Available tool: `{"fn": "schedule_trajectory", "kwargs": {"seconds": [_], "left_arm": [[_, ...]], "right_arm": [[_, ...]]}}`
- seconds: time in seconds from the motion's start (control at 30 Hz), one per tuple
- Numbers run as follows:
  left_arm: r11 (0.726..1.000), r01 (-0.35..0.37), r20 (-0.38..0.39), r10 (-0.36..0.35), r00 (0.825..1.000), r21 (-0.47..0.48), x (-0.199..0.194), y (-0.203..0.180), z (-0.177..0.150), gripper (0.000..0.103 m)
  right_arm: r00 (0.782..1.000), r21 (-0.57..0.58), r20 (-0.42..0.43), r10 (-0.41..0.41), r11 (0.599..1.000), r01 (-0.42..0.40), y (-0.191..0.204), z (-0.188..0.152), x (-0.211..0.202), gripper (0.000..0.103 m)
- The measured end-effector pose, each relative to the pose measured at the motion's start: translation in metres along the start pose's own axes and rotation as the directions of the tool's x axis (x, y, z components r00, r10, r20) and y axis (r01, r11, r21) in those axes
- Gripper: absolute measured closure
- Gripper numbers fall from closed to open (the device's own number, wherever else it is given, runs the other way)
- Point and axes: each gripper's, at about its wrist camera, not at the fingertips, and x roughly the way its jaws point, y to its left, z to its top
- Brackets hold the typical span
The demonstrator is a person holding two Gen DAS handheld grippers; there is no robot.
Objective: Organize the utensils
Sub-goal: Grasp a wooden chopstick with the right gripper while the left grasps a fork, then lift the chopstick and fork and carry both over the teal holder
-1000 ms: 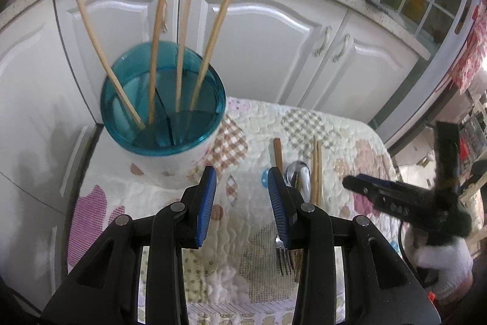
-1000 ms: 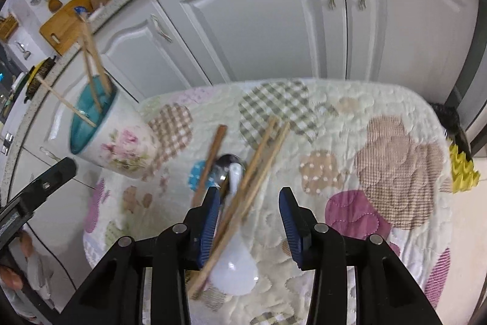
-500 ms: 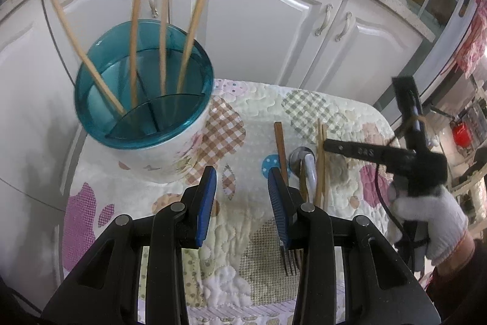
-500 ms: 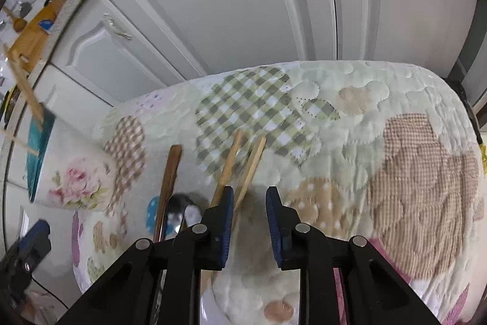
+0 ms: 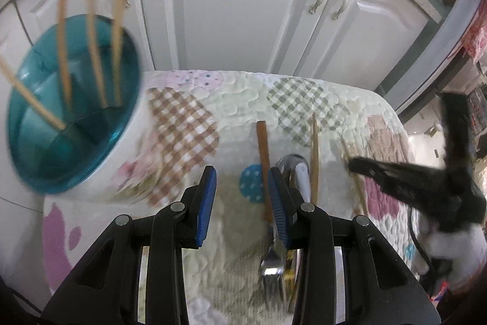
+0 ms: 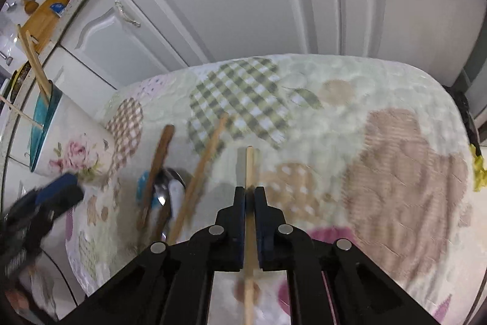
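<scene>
Right gripper (image 6: 249, 197): angled steeply down, jaws just closed, one chopstick (image 6: 249, 169) pinched between them above the quilted mat (image 6: 380, 142). Left gripper (image 5: 242, 203): tilted down, jaws spread, nothing held. Beyond: fork (image 5: 271, 261), spoon (image 5: 292, 166), loose chopstick (image 5: 314, 154) on mat. Farthest: utensil holder (image 5: 70, 118), four chopsticks stood inside.

The right gripper (image 6: 249, 197) is seen pitched steeply downward, its jaws having just been closing, and a single chopstick (image 6: 249, 169) is now pinched between the blue pads, which are brought nearly together. In the left wrist view the same gripper (image 5: 353, 165) is blurred and is carried by a white-gloved hand (image 5: 450, 245). The left gripper (image 5: 242, 200) is likewise angled downward; its jaws are held well apart, with nothing gripped between the pads.
</scene>
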Motion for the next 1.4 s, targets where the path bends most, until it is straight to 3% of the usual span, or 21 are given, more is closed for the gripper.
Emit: {"fn": "schedule_trajectory", "kwargs": {"seconds": [0.17, 0.3, 0.63, 0.7, 0.77, 0.8, 0.87, 1.07, 1.4], "left_arm": [[1.0, 0.01, -0.04, -0.01, 0.999, 0.007, 0.026, -0.013, 0.015, 0.069], [1.0, -0.006, -0.076, 0.007, 0.997, 0.013, 0.047, -0.018, 0.023, 0.069], [1.0, 0.008, -0.142, -0.01, 0.99, -0.012, 0.085, -0.019, 0.034, 0.069], [1.0, 0.002, -0.126, -0.003, 0.992, -0.003, 0.088, -0.022, 0.035, 0.069], [1.0, -0.005, -0.115, 0.006, 0.993, 0.016, 0.089, -0.024, 0.035, 0.077], [1.0, -0.011, -0.11, 0.013, 0.994, 0.023, 0.09, -0.024, 0.036, 0.091], [1.0, 0.007, -0.106, -0.006, 0.994, 0.011, 0.09, -0.022, 0.036, 0.094], [0.995, 0.083, -0.069, -0.086, 0.994, -0.047, 0.051, 0.003, 0.026, 0.094], [0.985, 0.171, 0.078, -0.172, 0.982, 0.022, -0.053, 0.008, 0.001, 0.094]], "right_arm": [[1.0, 0.017, -0.024, 0.009, 1.0, -0.008, -0.014, -0.005, -0.007, 0.098], [0.999, 0.019, -0.041, 0.002, 1.0, -0.001, -0.019, -0.005, -0.008, 0.089], [0.999, -0.003, -0.039, -0.015, 1.0, 0.015, -0.011, 0.005, 0.004, 0.089], [0.999, -0.015, -0.034, -0.026, 1.0, 0.025, -0.007, 0.009, 0.008, 0.089], [0.999, -0.041, -0.024, -0.042, 0.998, 0.041, -0.002, 0.009, 0.01, 0.089], [0.999, -0.055, -0.018, -0.05, 0.997, 0.049, 0.001, 0.01, 0.011, 0.09], [0.998, -0.075, -0.012, -0.065, 0.995, 0.063, 0.004, 0.011, 0.013, 0.097], [1.0, -0.059, 0.016, -0.01, 0.998, 0.011, 0.005, 0.011, -0.001, 0.098], [0.988, -0.105, 0.134, 0.074, 0.993, -0.06, 0.024, 0.001, -0.073, 0.098]]}}
